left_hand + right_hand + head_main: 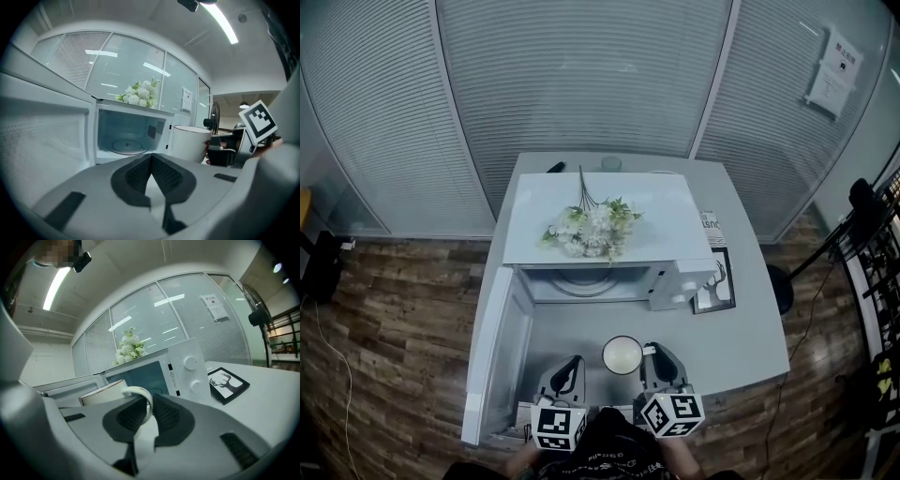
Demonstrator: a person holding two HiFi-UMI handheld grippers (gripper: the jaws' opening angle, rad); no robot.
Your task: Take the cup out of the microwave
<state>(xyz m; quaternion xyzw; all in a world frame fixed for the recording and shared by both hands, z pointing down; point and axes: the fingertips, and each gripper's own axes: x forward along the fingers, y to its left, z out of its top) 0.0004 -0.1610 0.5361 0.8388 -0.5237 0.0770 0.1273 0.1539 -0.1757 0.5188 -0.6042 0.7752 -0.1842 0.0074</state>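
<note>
The white cup [622,355] hangs over the grey table in front of the open microwave [666,206]. My right gripper [652,361] is shut on the cup's handle [142,397], with the cup body [101,397] to the left of the jaws. In the left gripper view the cup [190,140] shows to the right of the oven cavity [126,133]. Left of the cup, my left gripper [567,370] is shut with nothing in it, its pads [140,173] meeting at the tip. The glass turntable [125,146] is bare.
The microwave door [492,366] stands swung out to the left, close beside my left gripper. White flowers [589,228] lie on the oven top. A black-framed deer picture [715,281] lies on the table [750,328] at the right. A black stand [862,202] is beyond the table.
</note>
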